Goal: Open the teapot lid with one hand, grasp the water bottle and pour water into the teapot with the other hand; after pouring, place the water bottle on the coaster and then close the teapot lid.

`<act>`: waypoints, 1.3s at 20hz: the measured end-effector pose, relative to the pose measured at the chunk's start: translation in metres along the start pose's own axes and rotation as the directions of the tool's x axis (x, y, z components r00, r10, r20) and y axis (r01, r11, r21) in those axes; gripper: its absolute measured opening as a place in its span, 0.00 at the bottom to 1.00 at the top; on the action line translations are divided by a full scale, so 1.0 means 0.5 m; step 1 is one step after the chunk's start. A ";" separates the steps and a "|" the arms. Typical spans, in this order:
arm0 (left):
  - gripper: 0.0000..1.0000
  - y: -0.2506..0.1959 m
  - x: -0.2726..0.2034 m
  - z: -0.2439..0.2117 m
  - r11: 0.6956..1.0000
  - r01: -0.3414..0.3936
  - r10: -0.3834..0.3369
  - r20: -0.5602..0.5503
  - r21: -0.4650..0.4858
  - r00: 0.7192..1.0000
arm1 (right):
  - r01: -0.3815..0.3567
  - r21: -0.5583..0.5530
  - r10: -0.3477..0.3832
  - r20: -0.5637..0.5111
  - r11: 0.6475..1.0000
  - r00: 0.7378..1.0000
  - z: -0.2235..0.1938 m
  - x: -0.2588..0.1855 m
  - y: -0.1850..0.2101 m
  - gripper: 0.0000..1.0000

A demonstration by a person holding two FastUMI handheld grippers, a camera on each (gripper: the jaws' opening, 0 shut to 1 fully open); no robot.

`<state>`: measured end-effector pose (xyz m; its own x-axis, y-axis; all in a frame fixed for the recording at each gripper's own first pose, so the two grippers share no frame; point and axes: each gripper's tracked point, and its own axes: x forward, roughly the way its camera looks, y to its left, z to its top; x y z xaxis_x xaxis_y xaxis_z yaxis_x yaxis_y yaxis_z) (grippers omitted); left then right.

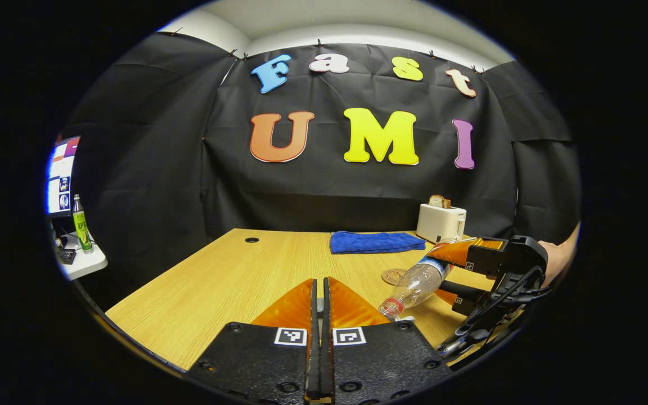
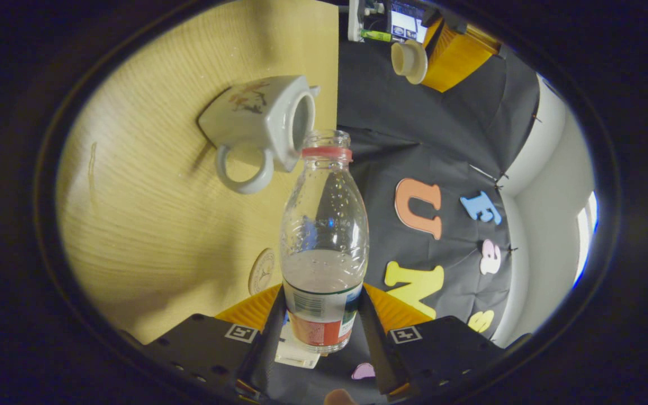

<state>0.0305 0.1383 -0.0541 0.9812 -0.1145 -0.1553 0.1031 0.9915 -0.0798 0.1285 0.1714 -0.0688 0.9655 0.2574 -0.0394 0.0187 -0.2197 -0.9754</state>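
Right gripper [image 2: 324, 315] pinches one water bottle [image 2: 324, 247] near one teapot [image 2: 262, 121]; left gripper [image 1: 319, 292] clamps one lid [image 2: 408, 61].

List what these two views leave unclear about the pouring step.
1. Water level in the teapot: right gripper view, the opening is seen side-on and the water bottle neck overlaps it.
2. Part of the coaster: behind the bottle in both views.
3. Knob of the teapot lid: small at the right gripper view's top, covered by the left gripper.
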 end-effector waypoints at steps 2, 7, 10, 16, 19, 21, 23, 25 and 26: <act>0.03 -0.004 -0.001 0.001 1.000 0.005 -0.005 0.000 0.001 1.000 | 0.009 -0.016 -0.009 0.003 1.000 1.000 0.000 0.001 -0.005 0.71; 0.03 -0.003 -0.003 -0.001 1.000 0.006 -0.006 -0.004 0.001 1.000 | 0.035 -0.071 -0.034 0.008 0.997 0.999 0.002 0.000 -0.024 0.69; 0.03 -0.006 -0.002 0.000 1.000 0.009 -0.009 -0.004 0.006 1.000 | 0.040 -0.093 -0.039 0.007 0.995 0.999 -0.004 0.002 -0.027 0.70; 0.03 -0.004 -0.003 -0.002 1.000 0.010 -0.010 -0.006 0.004 1.000 | 0.057 -0.132 -0.056 0.008 0.990 0.998 -0.003 -0.002 -0.038 0.70; 0.03 -0.006 -0.002 0.000 1.000 0.010 -0.010 -0.006 0.005 1.000 | 0.060 -0.148 -0.060 0.007 0.987 0.998 -0.005 -0.003 -0.042 0.70; 0.02 -0.007 -0.004 -0.002 1.000 0.011 -0.011 -0.007 0.006 1.000 | 0.066 -0.162 -0.065 0.011 0.985 0.998 -0.002 -0.004 -0.045 0.69; 0.02 -0.010 -0.002 -0.003 1.000 0.013 -0.013 -0.009 0.008 1.000 | 0.069 -0.170 -0.068 0.011 0.983 0.998 -0.003 -0.003 -0.047 0.70; 0.02 -0.009 -0.001 -0.004 1.000 0.015 -0.015 -0.011 0.009 1.000 | 0.071 -0.178 -0.070 0.011 0.982 0.998 -0.004 -0.003 -0.049 0.69; 0.03 -0.009 -0.003 -0.003 1.000 0.015 -0.015 -0.010 0.009 1.000 | 0.072 -0.181 -0.071 0.012 0.981 0.997 -0.004 -0.003 -0.050 0.70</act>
<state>0.0282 0.1337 -0.0549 0.9779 -0.1301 -0.1637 0.1195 0.9901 -0.0734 0.1270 0.1748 -0.0440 0.9586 0.2832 0.0277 0.1350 -0.3670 -0.9203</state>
